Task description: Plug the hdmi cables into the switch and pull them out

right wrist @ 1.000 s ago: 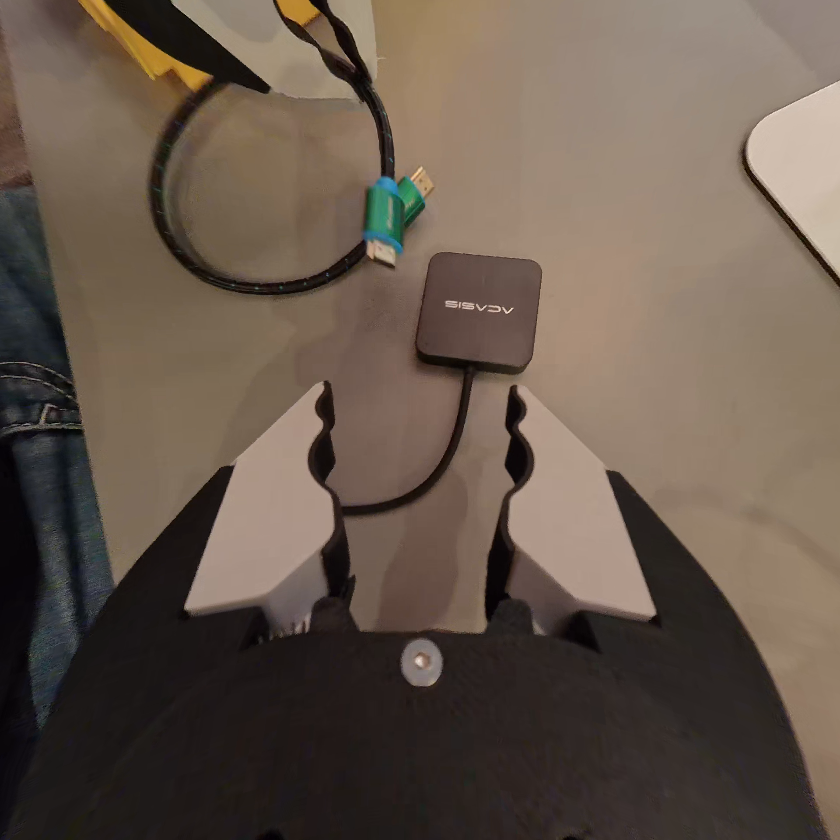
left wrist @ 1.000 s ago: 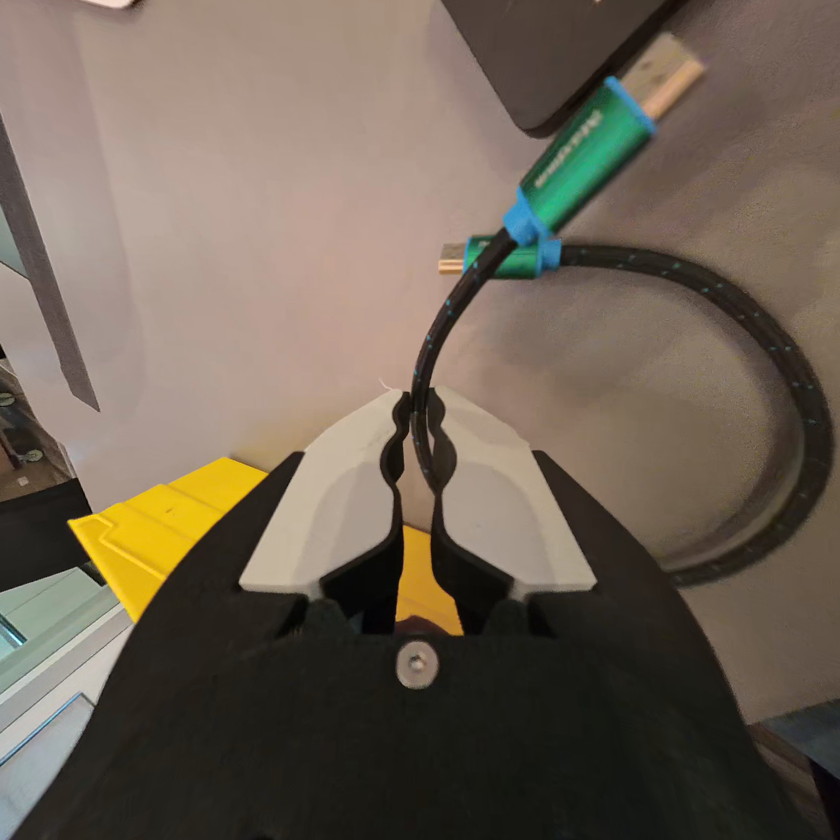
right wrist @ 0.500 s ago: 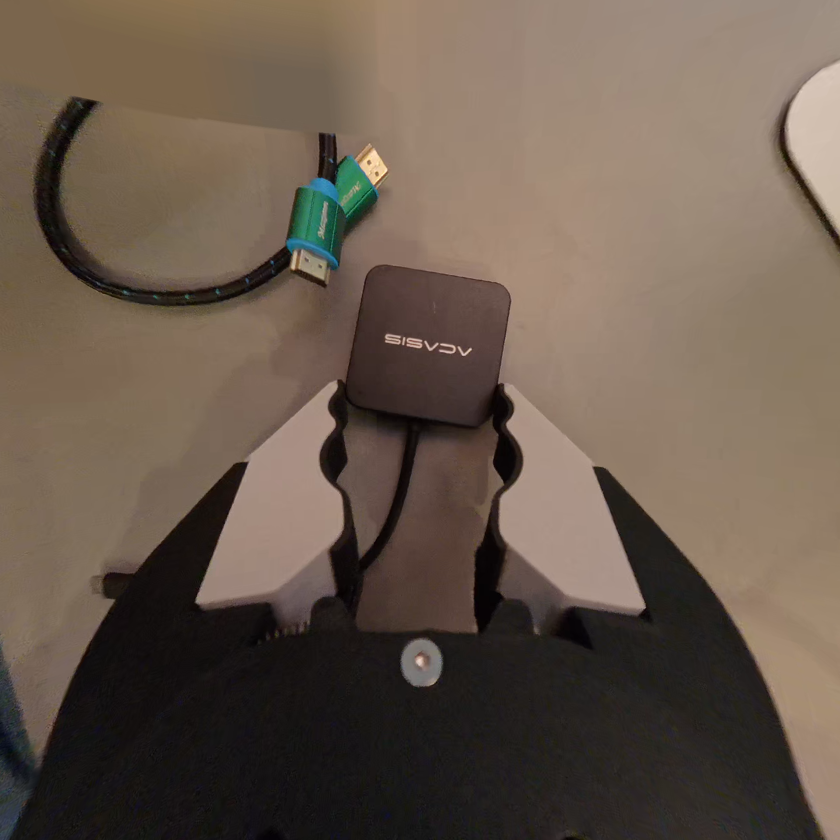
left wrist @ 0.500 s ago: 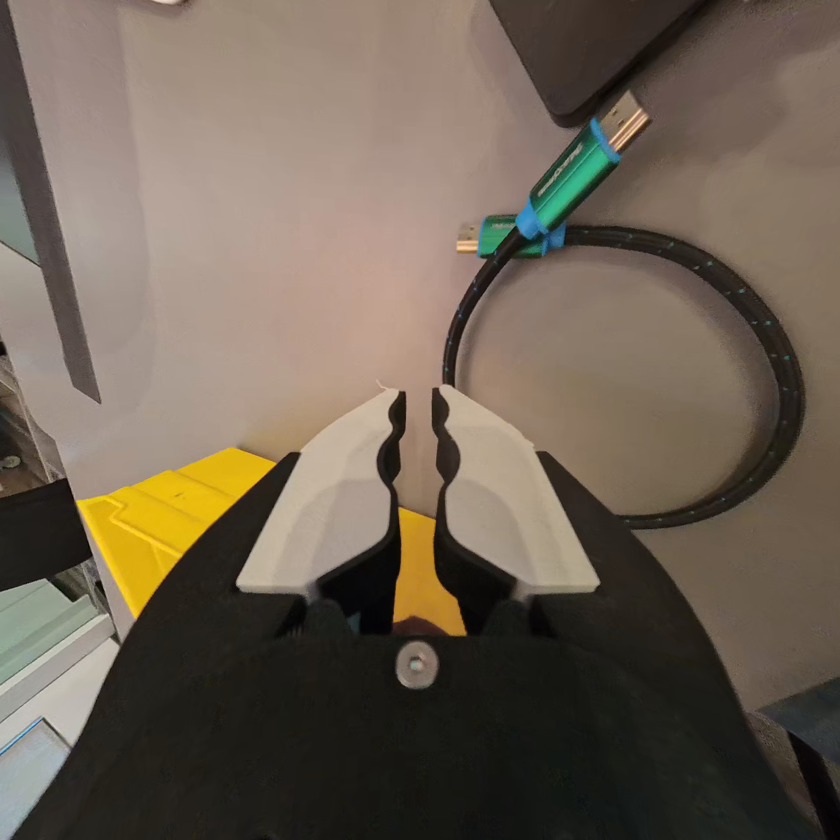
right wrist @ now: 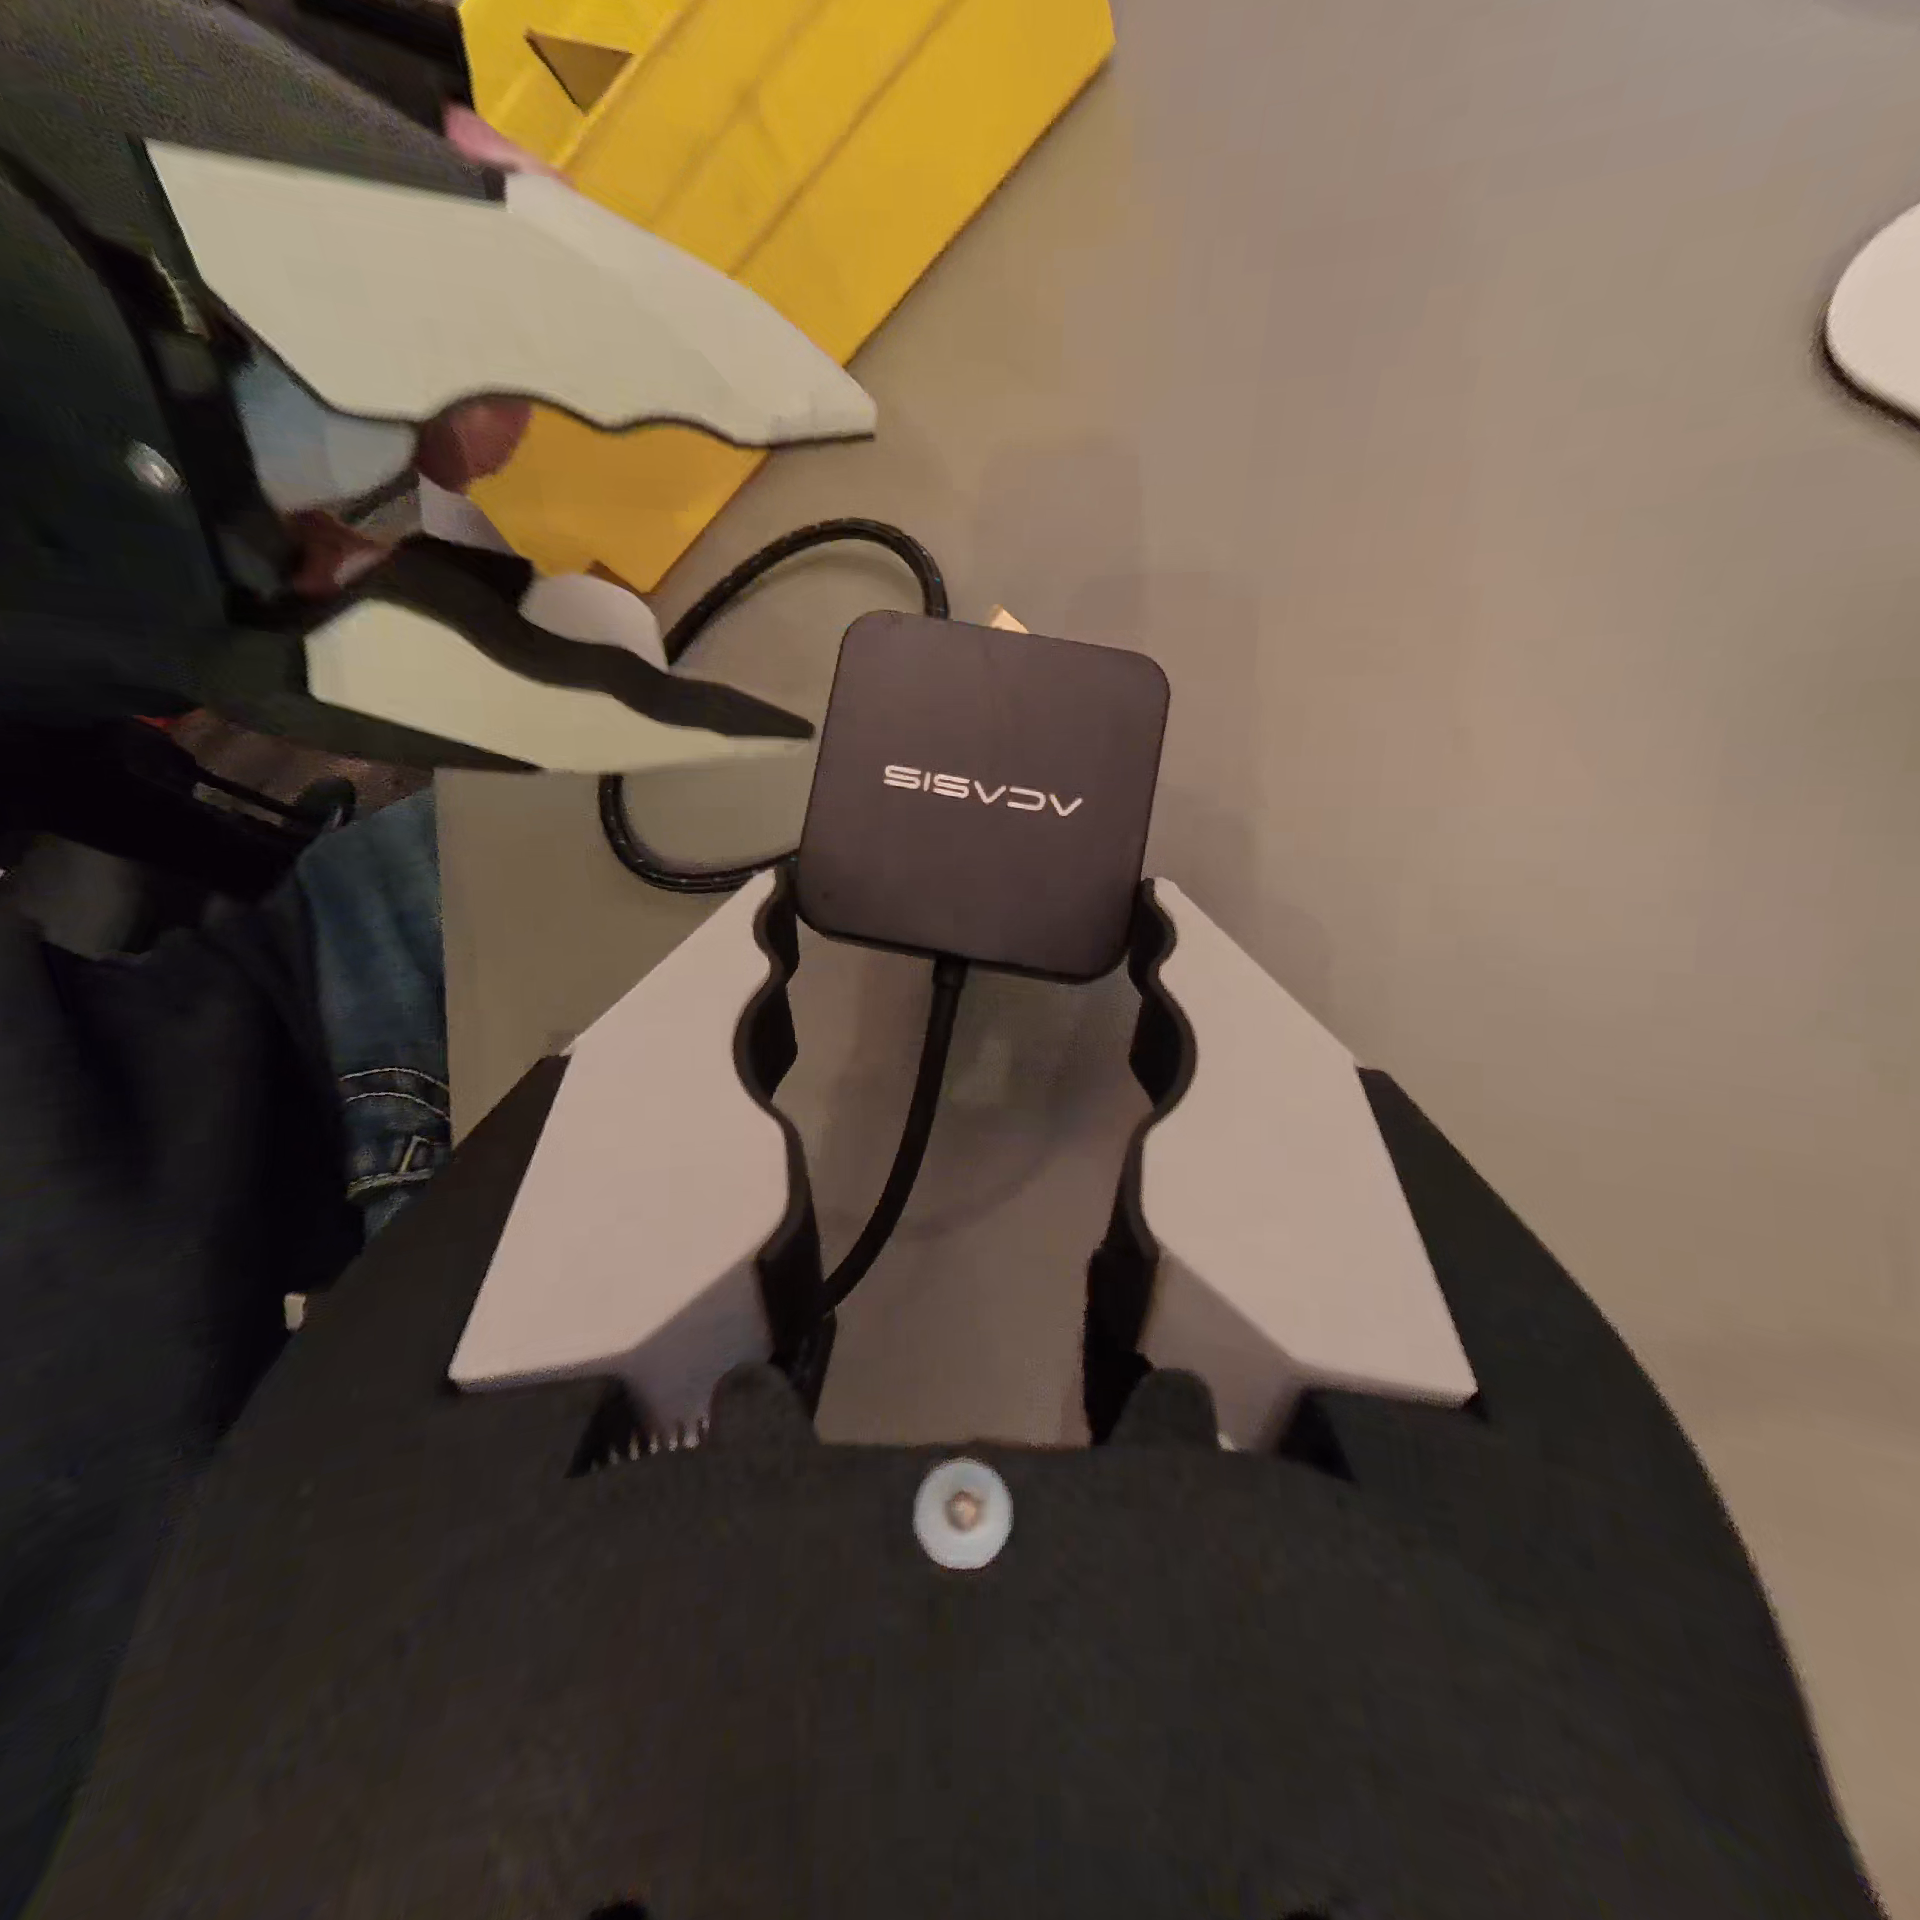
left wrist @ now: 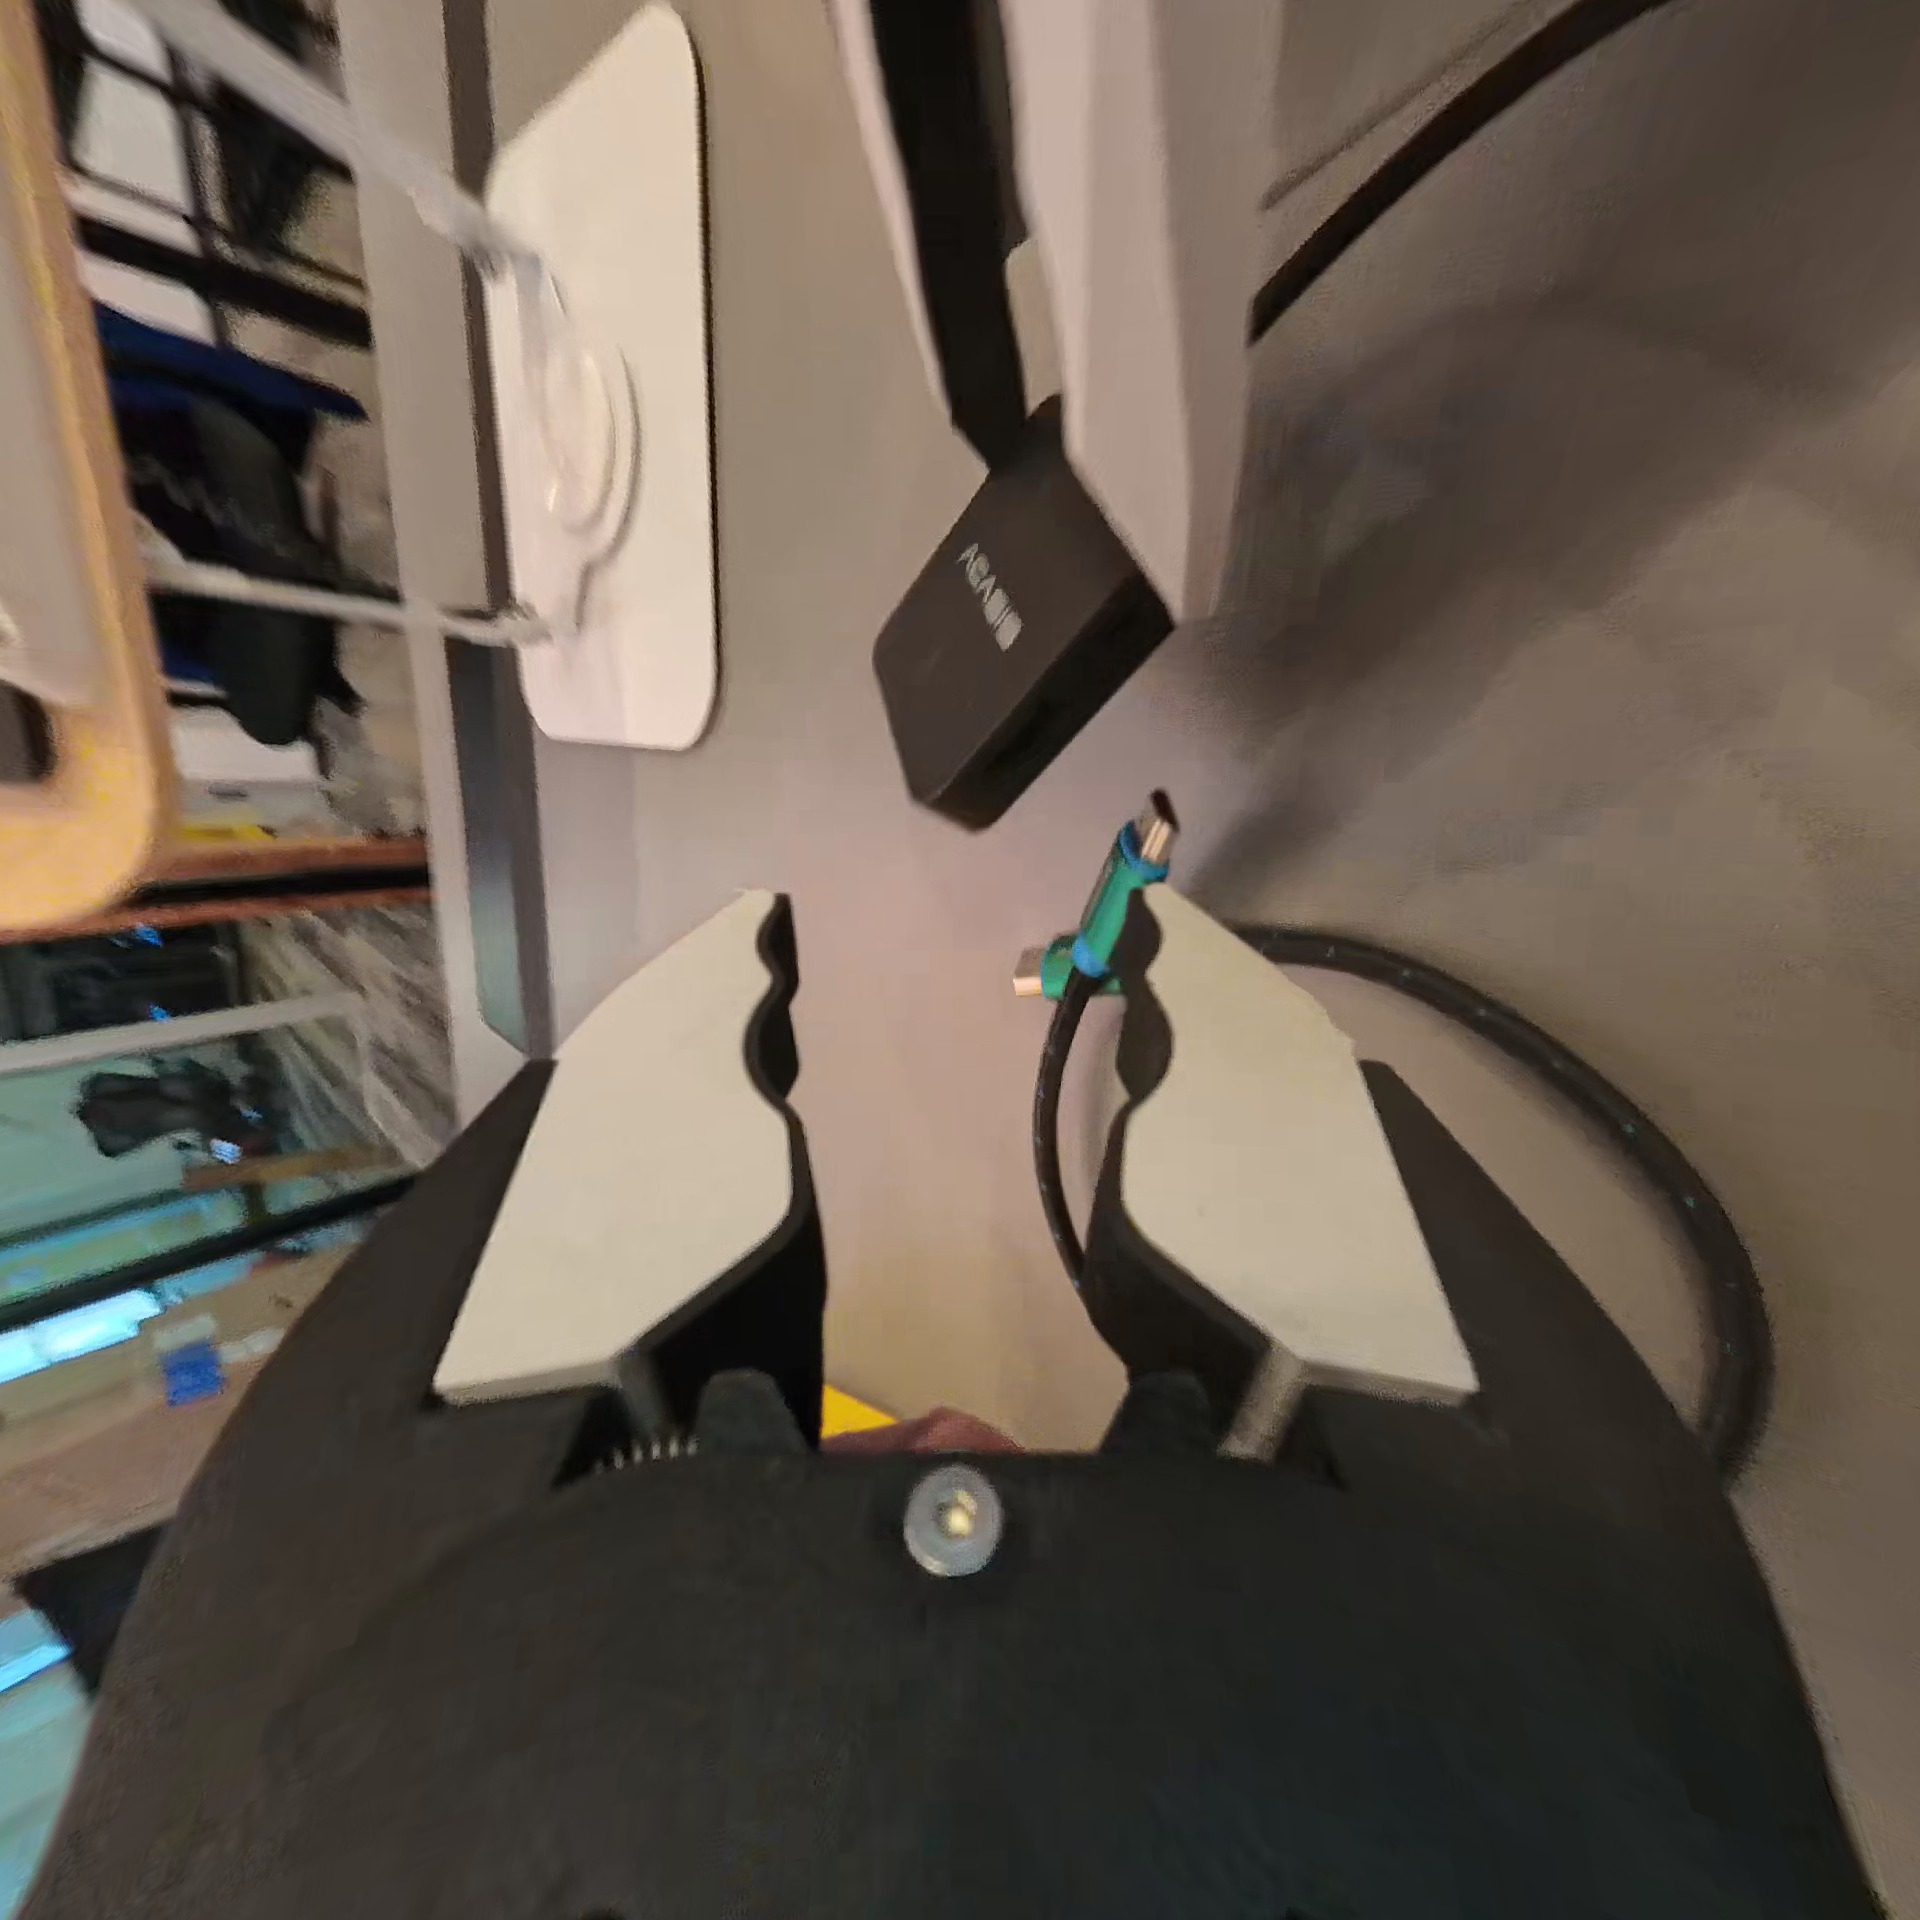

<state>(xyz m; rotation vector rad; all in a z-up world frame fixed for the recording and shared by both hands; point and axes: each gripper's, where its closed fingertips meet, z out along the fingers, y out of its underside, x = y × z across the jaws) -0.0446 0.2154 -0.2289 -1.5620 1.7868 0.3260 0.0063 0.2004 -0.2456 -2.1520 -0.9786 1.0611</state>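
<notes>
My right gripper [right wrist: 964, 904] clamps its fingers on the flat black square switch [right wrist: 987, 790], raised off the grey surface [right wrist: 1455, 623]. My left gripper [left wrist: 961, 914] gapes empty beside the green-ended braided cable [left wrist: 1107, 914].

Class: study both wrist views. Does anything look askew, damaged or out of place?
Nothing damaged. The two green plugs of the braided cable lie crossed over each other beside the black switch, neither inserted.
</notes>
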